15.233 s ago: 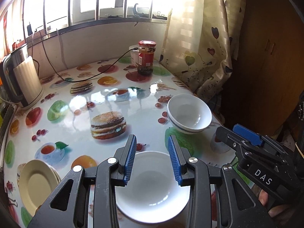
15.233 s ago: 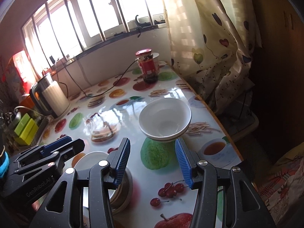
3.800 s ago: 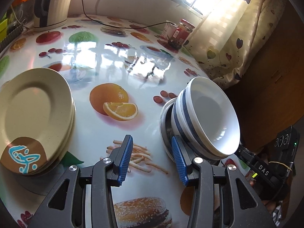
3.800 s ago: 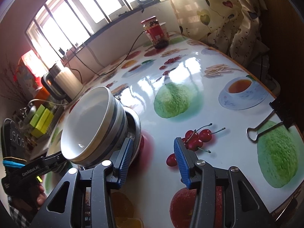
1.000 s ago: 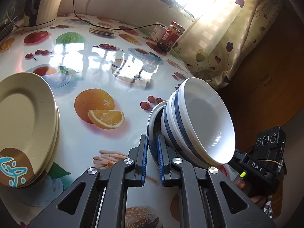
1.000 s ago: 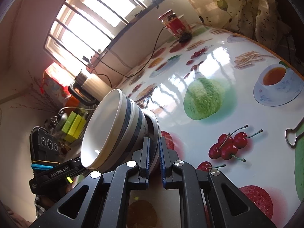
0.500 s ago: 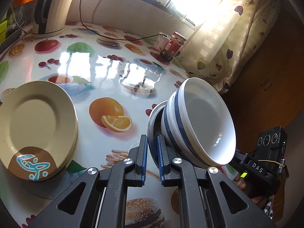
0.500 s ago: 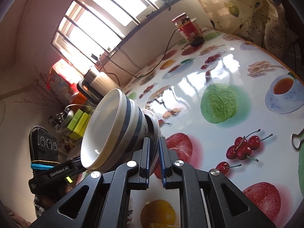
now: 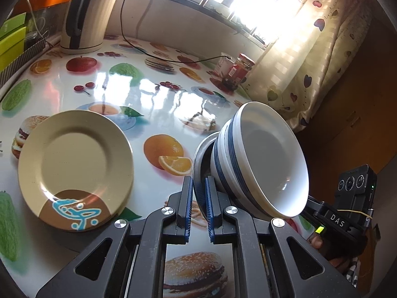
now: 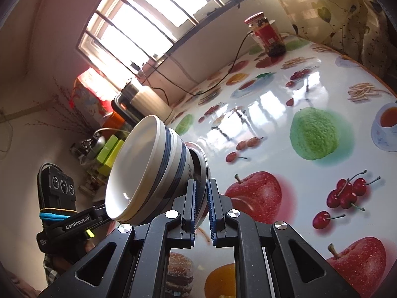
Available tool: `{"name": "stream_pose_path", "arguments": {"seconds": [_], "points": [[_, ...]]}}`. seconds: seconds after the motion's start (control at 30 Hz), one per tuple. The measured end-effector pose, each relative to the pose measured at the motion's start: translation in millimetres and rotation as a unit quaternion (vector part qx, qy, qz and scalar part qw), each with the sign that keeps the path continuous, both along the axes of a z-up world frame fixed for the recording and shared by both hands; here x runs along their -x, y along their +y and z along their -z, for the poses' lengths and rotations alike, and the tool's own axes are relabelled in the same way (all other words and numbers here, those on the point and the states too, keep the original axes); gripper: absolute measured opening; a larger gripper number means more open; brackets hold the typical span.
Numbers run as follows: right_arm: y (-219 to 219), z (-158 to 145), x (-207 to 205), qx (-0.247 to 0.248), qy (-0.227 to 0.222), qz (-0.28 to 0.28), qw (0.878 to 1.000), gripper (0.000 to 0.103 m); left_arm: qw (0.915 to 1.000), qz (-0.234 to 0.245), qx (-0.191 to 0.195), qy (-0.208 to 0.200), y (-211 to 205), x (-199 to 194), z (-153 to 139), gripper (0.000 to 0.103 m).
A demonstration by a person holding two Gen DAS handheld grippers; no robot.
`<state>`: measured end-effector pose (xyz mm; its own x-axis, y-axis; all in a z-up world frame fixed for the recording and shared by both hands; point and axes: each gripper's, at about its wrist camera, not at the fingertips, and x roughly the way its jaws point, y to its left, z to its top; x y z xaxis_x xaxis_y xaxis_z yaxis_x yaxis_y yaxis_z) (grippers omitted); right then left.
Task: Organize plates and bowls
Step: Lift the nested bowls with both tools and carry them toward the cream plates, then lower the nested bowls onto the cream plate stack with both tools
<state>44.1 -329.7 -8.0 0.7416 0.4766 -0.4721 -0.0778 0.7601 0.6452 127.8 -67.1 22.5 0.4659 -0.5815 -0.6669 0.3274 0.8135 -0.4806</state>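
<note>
Both tongs, the left tongs [image 9: 198, 200] and right tongs [image 10: 201, 202], pinch the grey plate [image 9: 198, 159] from 2 sides, so the 2 stacked bowls [image 9: 260, 161] stay steady above the table [image 9: 148, 94], probably heading for the cream plates [image 9: 74, 159].

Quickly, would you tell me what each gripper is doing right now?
Left gripper: shut on the metal plate under the stacked bowls.
Right gripper: shut on that plate's opposite rim.
</note>
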Motion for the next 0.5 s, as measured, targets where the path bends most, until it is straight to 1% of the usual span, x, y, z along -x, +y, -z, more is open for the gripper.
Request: {"name": "stream_pose_path", "arguments": {"seconds": [0.5], "points": [[38.0,-4.2,-24.9,0.004,0.0,-0.044,0.999,0.011,0.9991,-0.042,-0.002,0.003,40.0,-2.7,-0.7,0.01]]}}
